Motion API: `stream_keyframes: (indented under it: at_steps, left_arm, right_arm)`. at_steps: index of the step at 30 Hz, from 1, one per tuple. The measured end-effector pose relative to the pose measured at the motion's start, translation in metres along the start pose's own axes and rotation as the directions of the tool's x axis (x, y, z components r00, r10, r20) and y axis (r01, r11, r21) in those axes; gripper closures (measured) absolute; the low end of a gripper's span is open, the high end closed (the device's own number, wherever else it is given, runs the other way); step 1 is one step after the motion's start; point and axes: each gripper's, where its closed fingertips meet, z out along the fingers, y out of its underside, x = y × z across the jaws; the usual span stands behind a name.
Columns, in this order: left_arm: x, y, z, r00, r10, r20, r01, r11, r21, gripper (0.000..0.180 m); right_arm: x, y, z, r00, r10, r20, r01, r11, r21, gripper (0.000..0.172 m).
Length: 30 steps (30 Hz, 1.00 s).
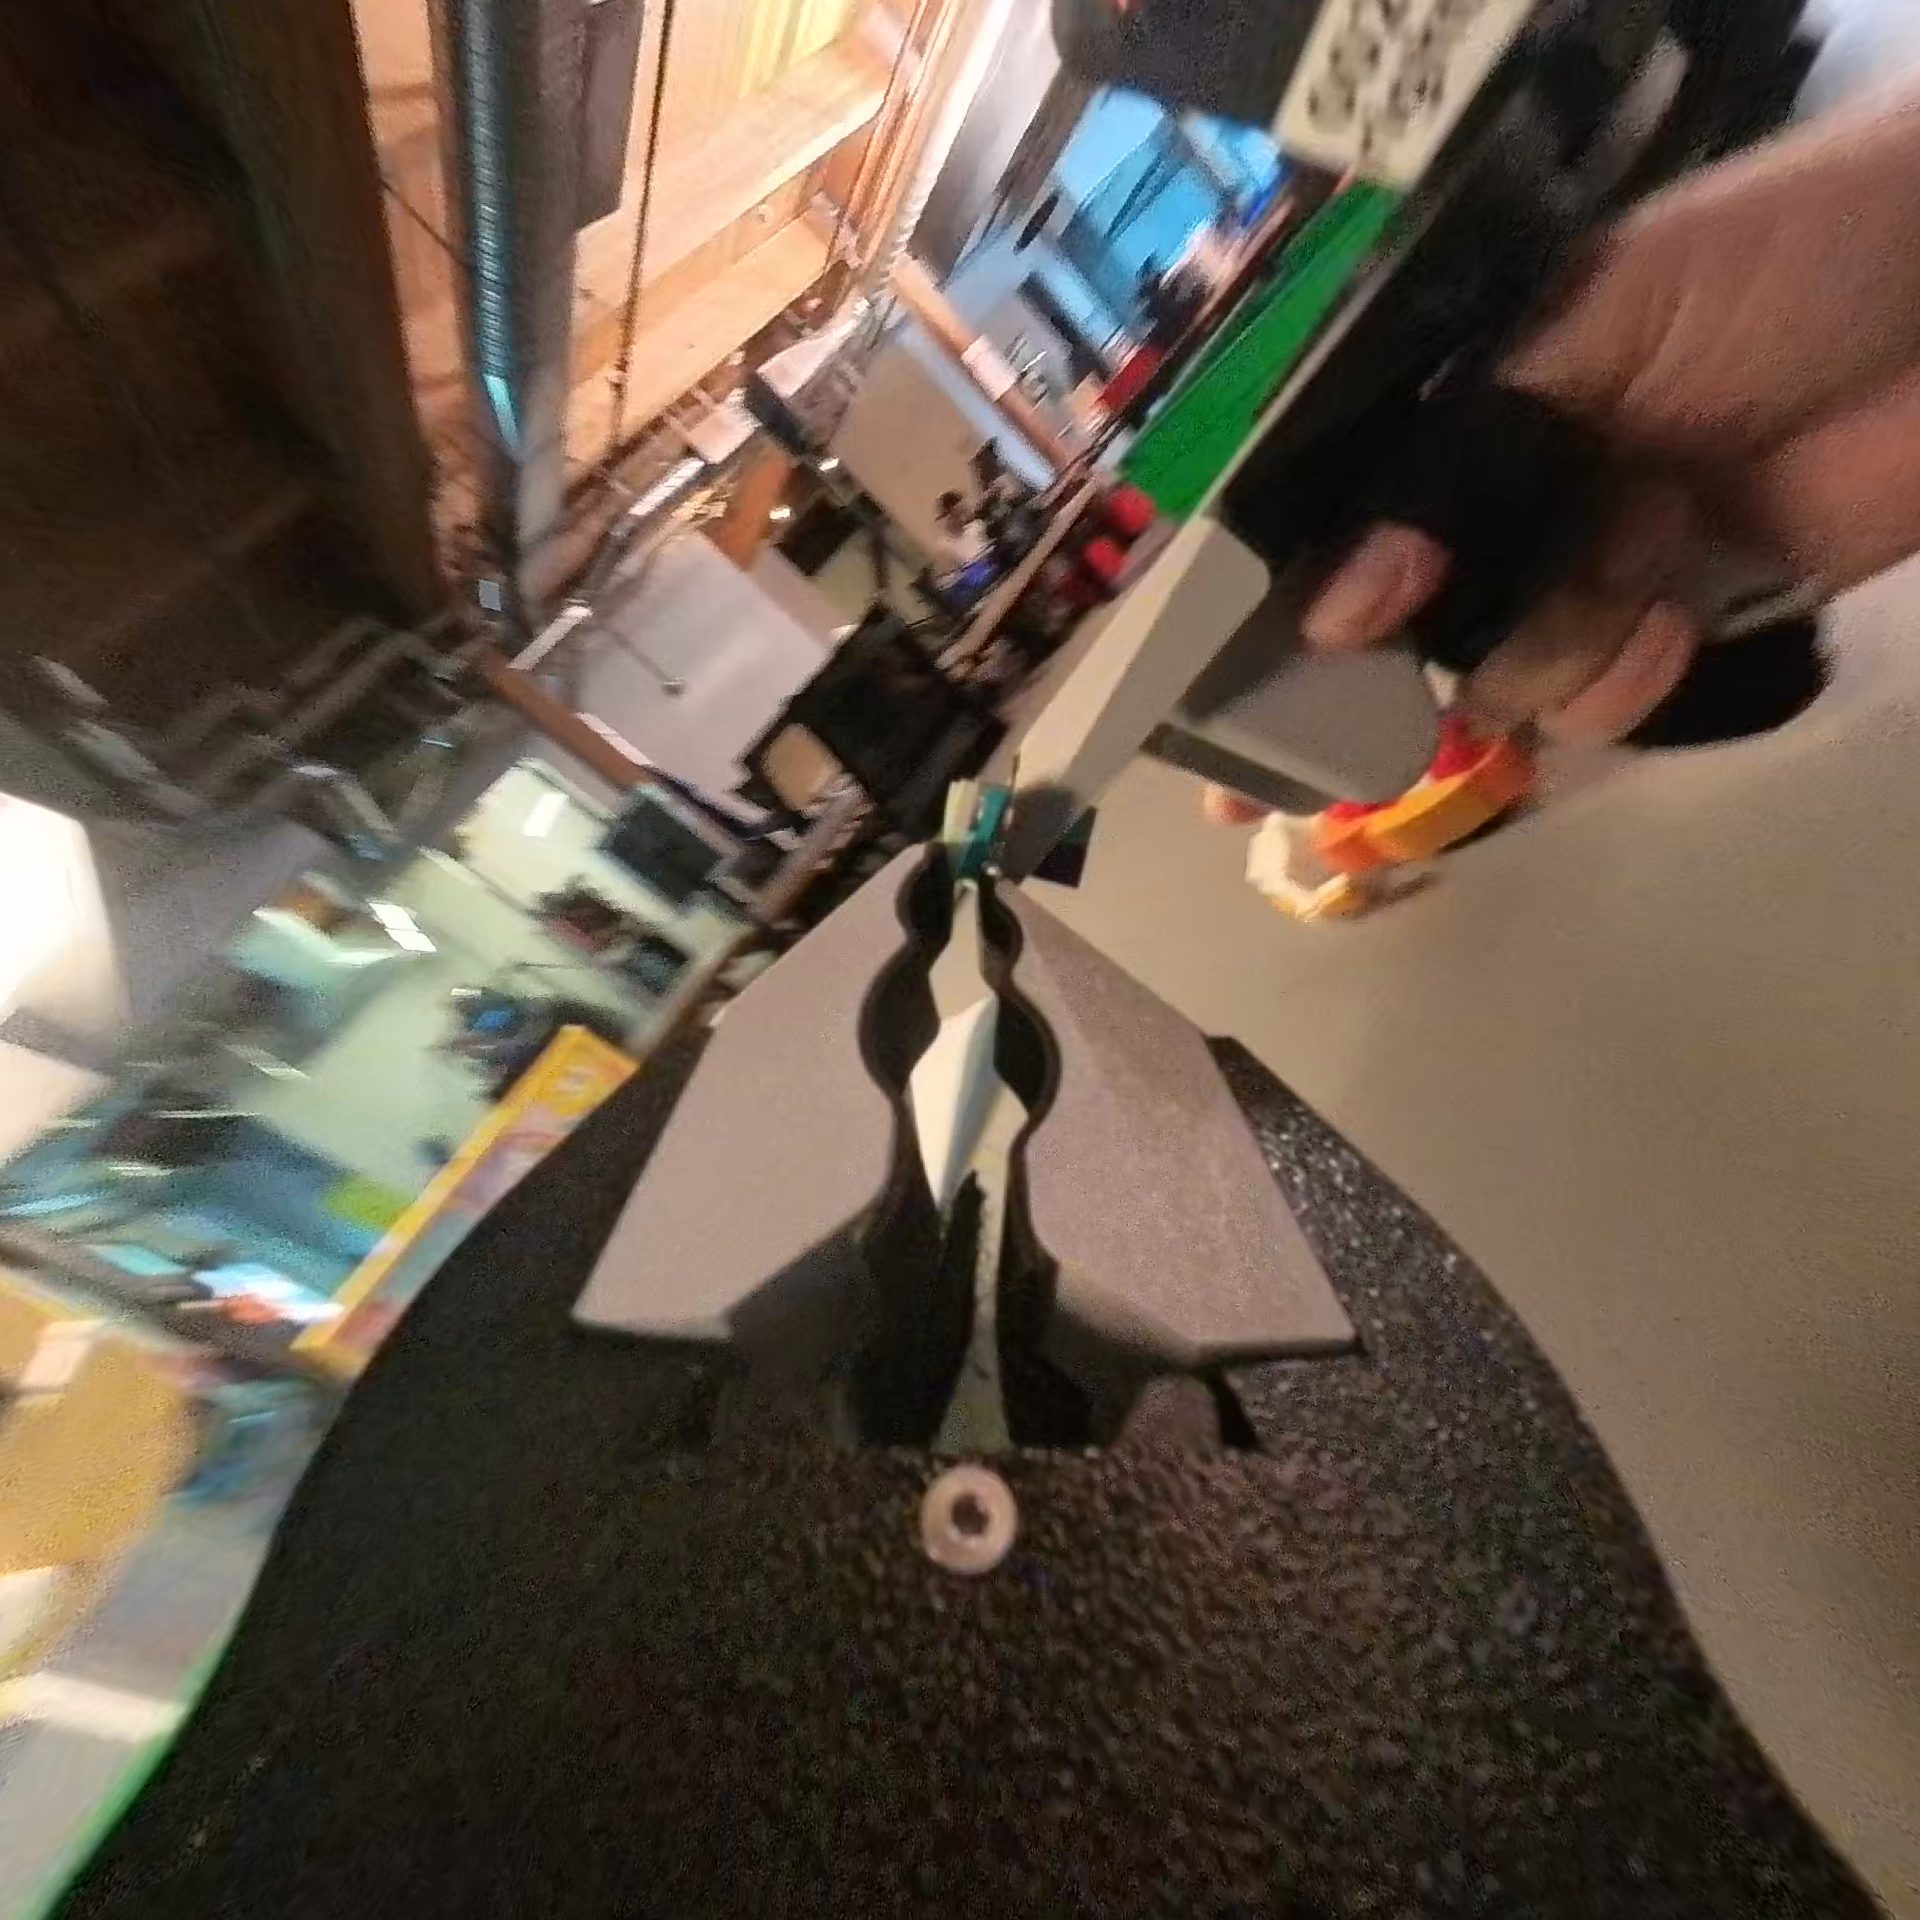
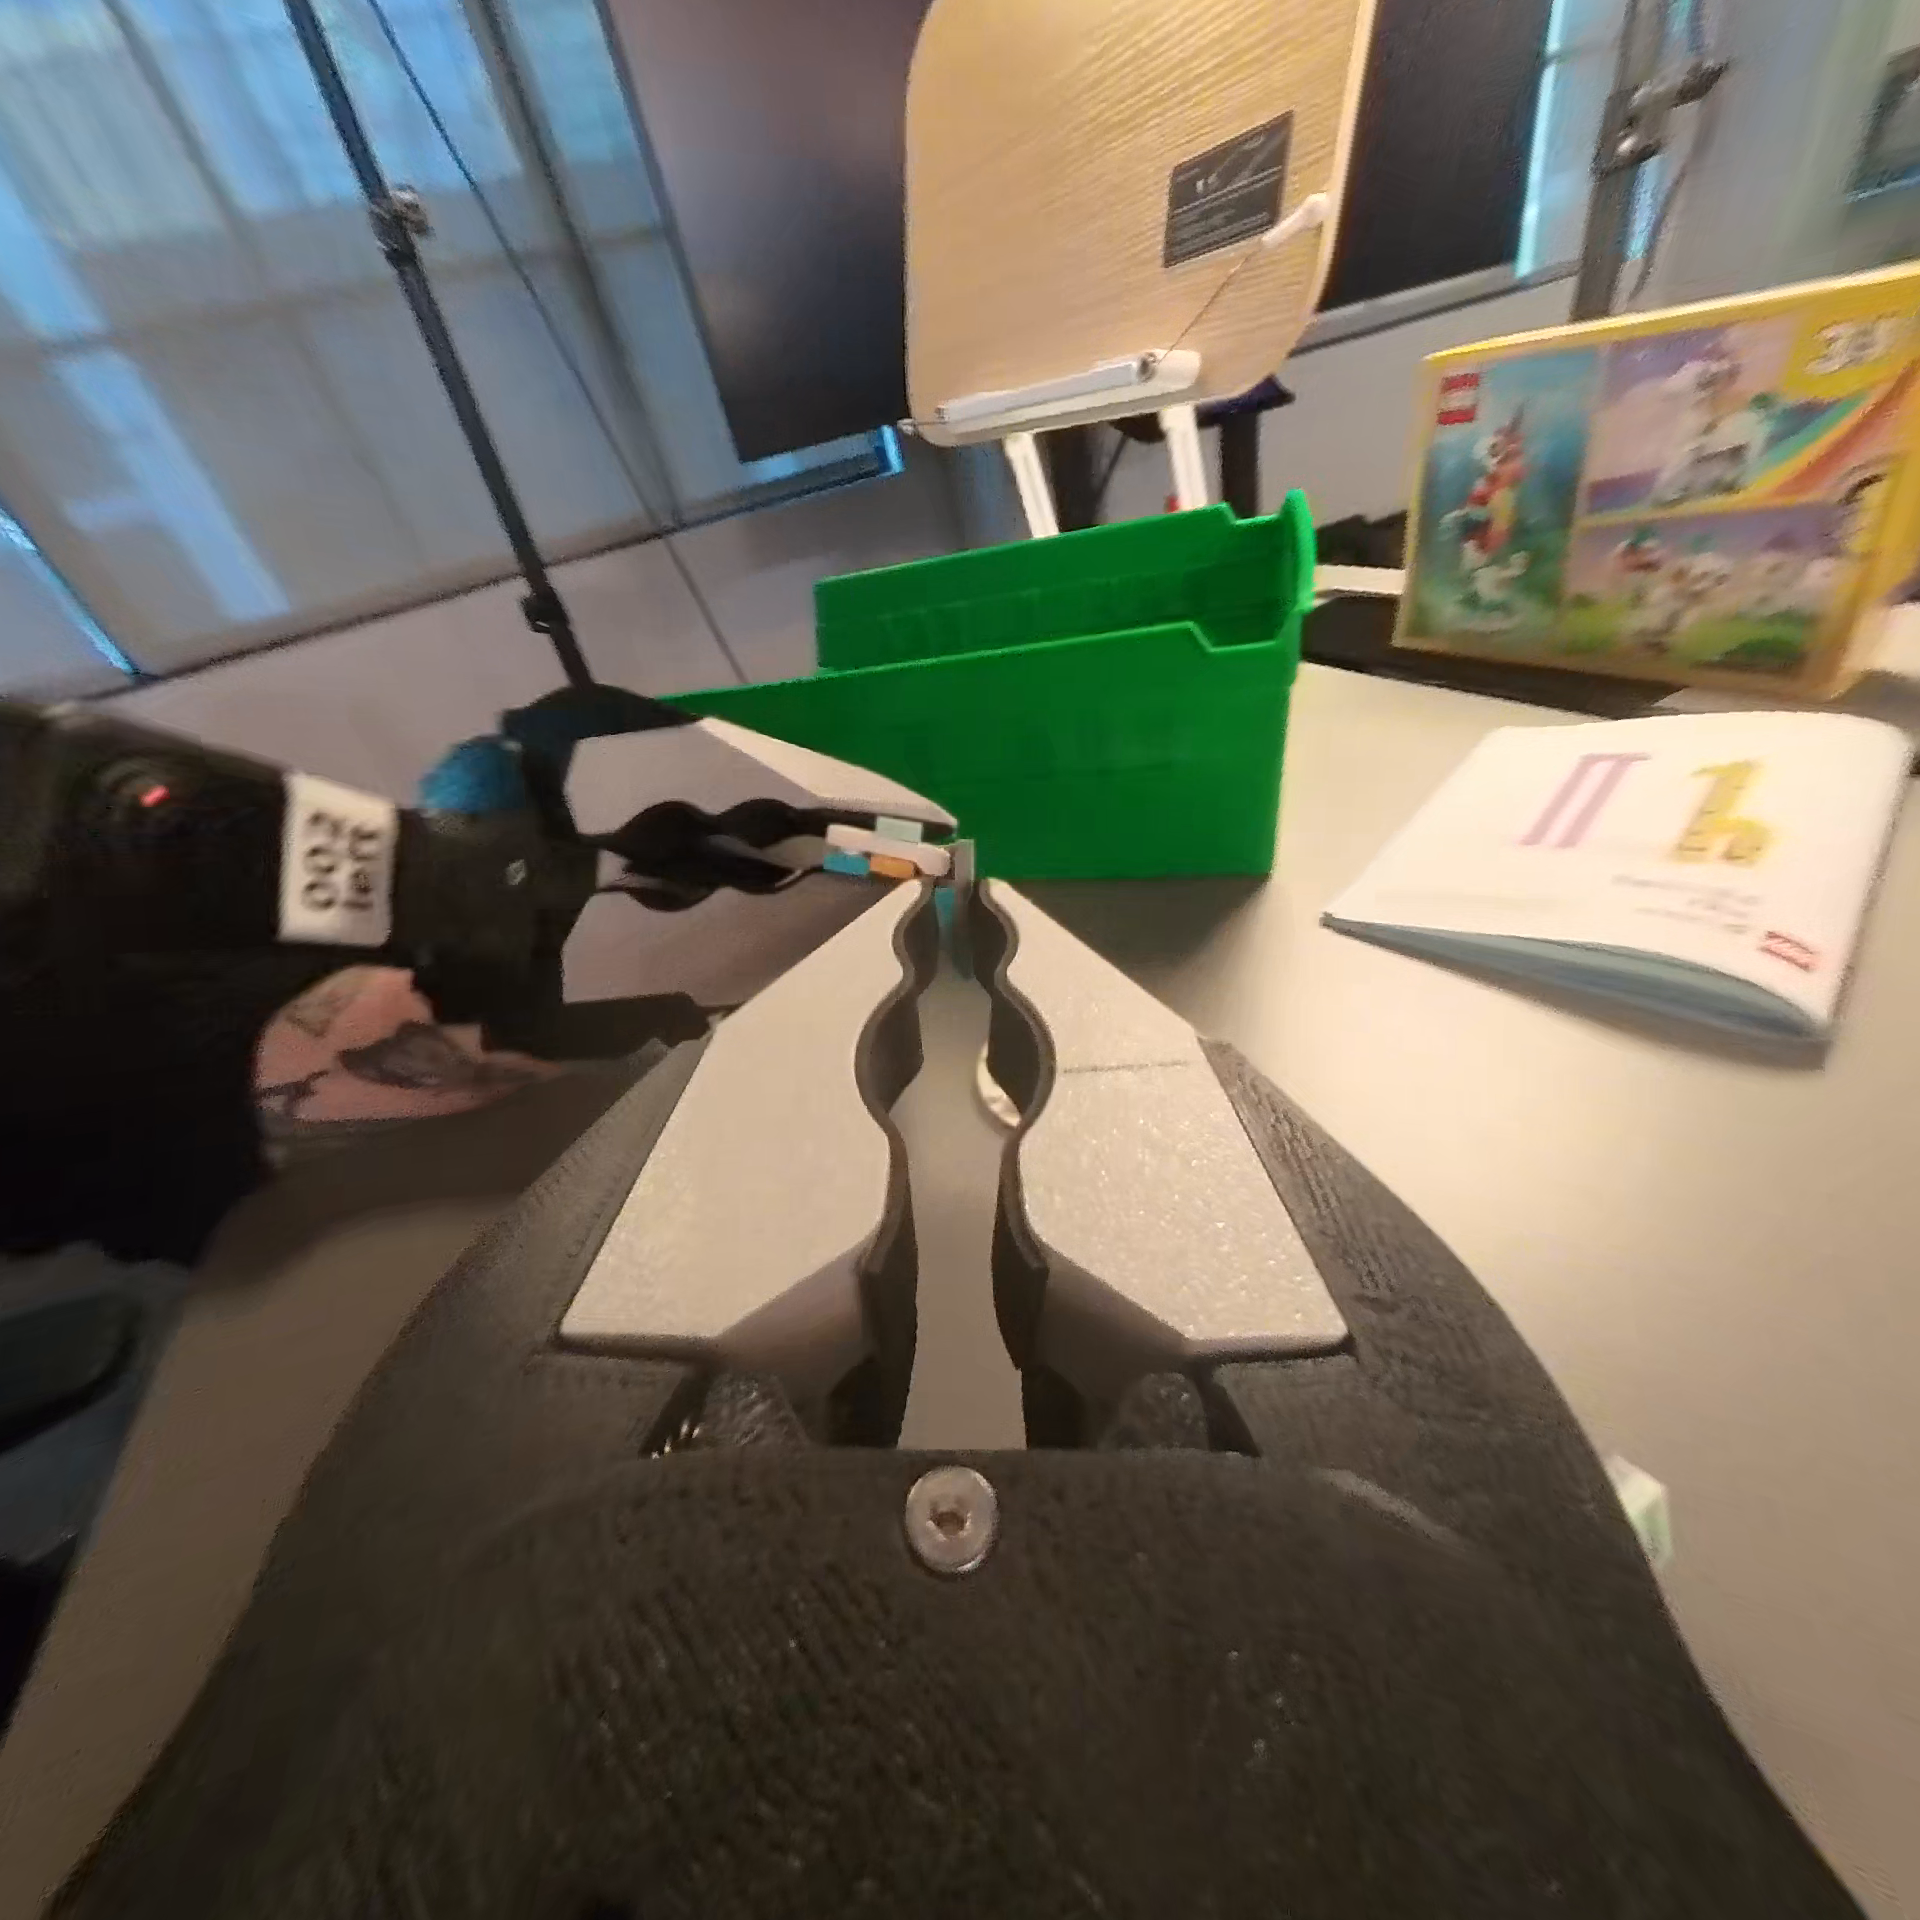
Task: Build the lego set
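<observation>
Left gripper (image 2: 894,844) clamps small white brick assembly (image 2: 883,847); right gripper (image 2: 948,914) pinches teal-and-grey piece (image 2: 948,920), tips meeting. Green bin (image 2: 1091,769) at 12 o'clock, bare grey tabletop (image 2: 1455,1195) at 3 o'clock.

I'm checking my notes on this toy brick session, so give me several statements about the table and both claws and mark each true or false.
1. A green bin stands on the table. True.
2. The booklet lies inside the bin. False: it lies on the table beside it.
3. The left claw grips a small brick piece. True.
4. The yellow box lies flat. False: it stands upright.
5. The right claw is wide open. False: nearly closed.
</observation>
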Motion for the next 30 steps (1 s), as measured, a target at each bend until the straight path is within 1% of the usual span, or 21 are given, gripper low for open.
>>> stream_keyframes:
  at_steps: [2, 4, 5, 7, 8, 9, 10, 11, 12, 13, 15, 16, 18, 20, 23, 25, 27, 29, 30]
  left_arm:
    - [0.003, -0.001, -0.003, 0.979, -0.183, -0.092, 0.187, 0.982, 0.040, 0.180]
    - [0.006, 0.001, -0.004, 0.926, -0.335, -0.175, 0.347, 0.937, 0.045, 0.180]
    - [0.005, 0.003, -0.004, 0.903, -0.388, -0.183, 0.402, 0.915, 0.045, 0.180]
    - [0.004, 0.008, -0.003, 0.885, -0.428, -0.181, 0.441, 0.897, 0.037, 0.180]
    - [0.005, 0.009, -0.003, 0.880, -0.438, -0.182, 0.451, 0.892, 0.035, 0.174]
    - [0.005, 0.007, -0.003, 0.873, -0.448, -0.192, 0.463, 0.885, 0.040, 0.167]
    - [0.008, 0.003, -0.003, 0.856, -0.468, -0.222, 0.488, 0.872, 0.046, 0.165]
    - [0.011, -0.001, -0.004, 0.822, -0.505, -0.265, 0.533, 0.845, 0.045, 0.165]
    - [0.013, -0.006, -0.006, 0.774, -0.548, -0.315, 0.588, 0.808, 0.040, 0.165]
    - [0.014, -0.010, -0.008, 0.711, -0.600, -0.367, 0.653, 0.757, 0.029, 0.165]
    - [0.012, -0.011, -0.008, 0.590, -0.696, -0.409, 0.757, 0.653, -0.019, 0.158]
    - [0.012, -0.009, -0.007, 0.549, -0.723, -0.418, 0.783, 0.621, -0.046, 0.153]
    - [0.014, -0.006, -0.007, 0.508, -0.748, -0.428, 0.801, 0.593, -0.087, 0.151]
    - [0.016, -0.003, -0.006, 0.504, -0.755, -0.419, 0.795, 0.595, -0.115, 0.160]
    - [0.023, 0.002, -0.005, 0.513, -0.749, -0.420, 0.766, 0.620, -0.169, 0.166]
    - [0.026, 0.006, -0.005, 0.503, -0.753, -0.424, 0.758, 0.620, -0.203, 0.167]
    - [0.027, 0.006, -0.007, 0.495, -0.749, -0.441, 0.754, 0.622, -0.210, 0.167]
    - [0.027, 0.005, -0.010, 0.453, -0.757, -0.471, 0.769, 0.599, -0.223, 0.167]
    - [0.027, 0.004, -0.011, 0.423, -0.765, -0.486, 0.783, 0.578, -0.229, 0.167]
  right_arm:
    - [-0.004, 0.001, -0.001, 0.999, 0.011, 0.037, -0.011, 1.000, 0.002, 0.168]
    - [-0.003, 0.002, -0.001, 0.998, -0.052, 0.016, 0.053, 0.999, -0.005, 0.168]
    - [-0.001, 0.001, -0.002, 0.993, -0.120, -0.016, 0.120, 0.993, -0.009, 0.168]
    - [0.004, -0.003, -0.006, 0.957, -0.274, -0.094, 0.273, 0.962, -0.023, 0.168]
    - [0.006, -0.005, -0.009, 0.929, -0.348, -0.130, 0.346, 0.937, -0.036, 0.168]
    - [0.009, -0.006, -0.011, 0.891, -0.422, -0.166, 0.418, 0.907, -0.056, 0.168]
    - [0.010, -0.006, -0.012, 0.848, -0.495, -0.190, 0.489, 0.869, -0.081, 0.168]
    - [0.010, -0.006, -0.013, 0.796, -0.568, -0.208, 0.558, 0.822, -0.112, 0.168]
    - [0.011, -0.006, -0.013, 0.732, -0.641, -0.231, 0.625, 0.766, -0.148, 0.168]
    - [0.011, -0.005, -0.013, 0.660, -0.710, -0.245, 0.688, 0.702, -0.182, 0.168]
    - [0.009, -0.005, -0.012, 0.512, -0.821, -0.254, 0.788, 0.566, -0.240, 0.168]
    - [0.008, -0.004, -0.011, 0.449, -0.858, -0.249, 0.821, 0.506, -0.264, 0.168]
    - [0.004, 0.000, -0.008, 0.371, -0.900, -0.227, 0.857, 0.426, -0.291, 0.168]
    - [0.002, 0.001, -0.007, 0.332, -0.919, -0.213, 0.874, 0.385, -0.297, 0.168]
    - [0.005, 0.006, -0.007, 0.267, -0.946, -0.184, 0.888, 0.316, -0.335, 0.168]
    - [0.004, 0.009, -0.007, 0.230, -0.960, -0.161, 0.897, 0.273, -0.347, 0.168]
    - [0.002, 0.010, -0.007, 0.184, -0.972, -0.147, 0.910, 0.225, -0.348, 0.168]
    - [-0.001, 0.010, -0.006, 0.152, -0.979, -0.137, 0.920, 0.191, -0.341, 0.168]
    - [-0.003, 0.009, -0.006, 0.149, -0.980, -0.136, 0.925, 0.186, -0.332, 0.168]
